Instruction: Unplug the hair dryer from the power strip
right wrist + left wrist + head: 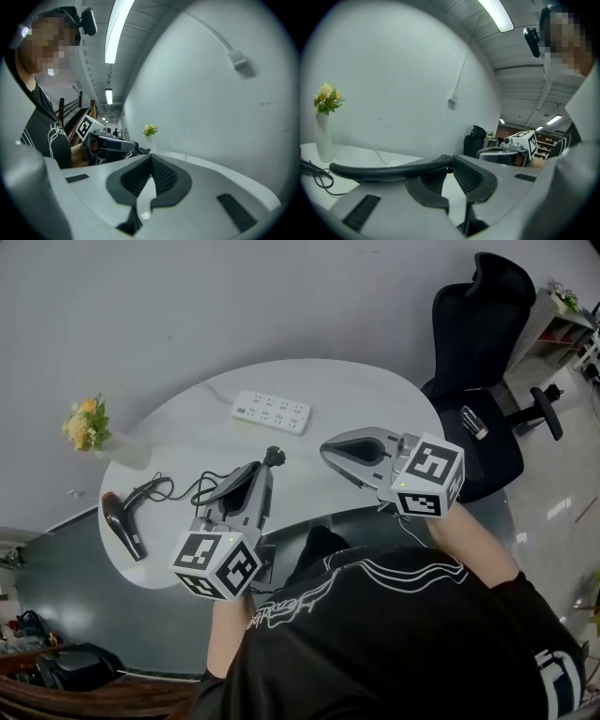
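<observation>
The white power strip (272, 412) lies at the far side of the white oval table (375, 390), with nothing plugged into it. The black hair dryer (124, 522) rests near the table's left edge, and its black cord (178, 489) runs right to the plug (274, 457). My left gripper (268, 469) is shut on the plug and holds it above the table, short of the strip. In the left gripper view the black cord (384, 168) enters the closed left gripper (451, 164). My right gripper (328, 452) (151, 159) is shut and empty, to the right of the left one.
A vase of yellow flowers (90, 429) stands at the table's far left corner. A black office chair (473, 352) stands to the right of the table. The strip's white cable (214, 392) runs off towards the wall. A person's torso fills the lower head view.
</observation>
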The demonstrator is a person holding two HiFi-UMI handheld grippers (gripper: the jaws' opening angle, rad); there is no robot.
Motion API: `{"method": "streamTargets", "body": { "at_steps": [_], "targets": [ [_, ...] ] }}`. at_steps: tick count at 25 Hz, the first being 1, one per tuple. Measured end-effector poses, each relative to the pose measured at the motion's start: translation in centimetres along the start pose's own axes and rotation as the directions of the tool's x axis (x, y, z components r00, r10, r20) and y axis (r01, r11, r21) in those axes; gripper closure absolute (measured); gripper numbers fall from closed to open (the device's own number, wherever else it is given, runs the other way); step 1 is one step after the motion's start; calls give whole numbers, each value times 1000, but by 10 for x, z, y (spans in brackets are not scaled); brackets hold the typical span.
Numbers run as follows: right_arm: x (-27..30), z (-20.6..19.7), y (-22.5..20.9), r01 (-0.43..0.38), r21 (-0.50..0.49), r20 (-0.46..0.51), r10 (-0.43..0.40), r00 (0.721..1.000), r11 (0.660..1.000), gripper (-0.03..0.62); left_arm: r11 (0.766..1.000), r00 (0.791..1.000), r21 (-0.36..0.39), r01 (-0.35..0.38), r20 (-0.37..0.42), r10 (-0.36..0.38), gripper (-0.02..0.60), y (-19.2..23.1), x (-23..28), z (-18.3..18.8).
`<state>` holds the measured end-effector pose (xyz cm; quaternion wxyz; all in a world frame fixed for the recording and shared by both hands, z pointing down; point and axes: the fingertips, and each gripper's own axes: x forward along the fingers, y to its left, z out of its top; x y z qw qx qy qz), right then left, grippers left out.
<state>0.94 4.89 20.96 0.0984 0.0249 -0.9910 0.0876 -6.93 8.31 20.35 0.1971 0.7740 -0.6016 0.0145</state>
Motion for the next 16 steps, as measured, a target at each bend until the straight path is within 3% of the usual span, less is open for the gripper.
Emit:
{"method": "streamTargets", "body": {
  "at_steps": [16],
  "targets": [
    [-15, 4, 10, 6, -33, 13, -5, 1000, 999, 598, 999, 1000, 47, -13, -20, 14, 541, -22, -5, 2]
  ]
}}
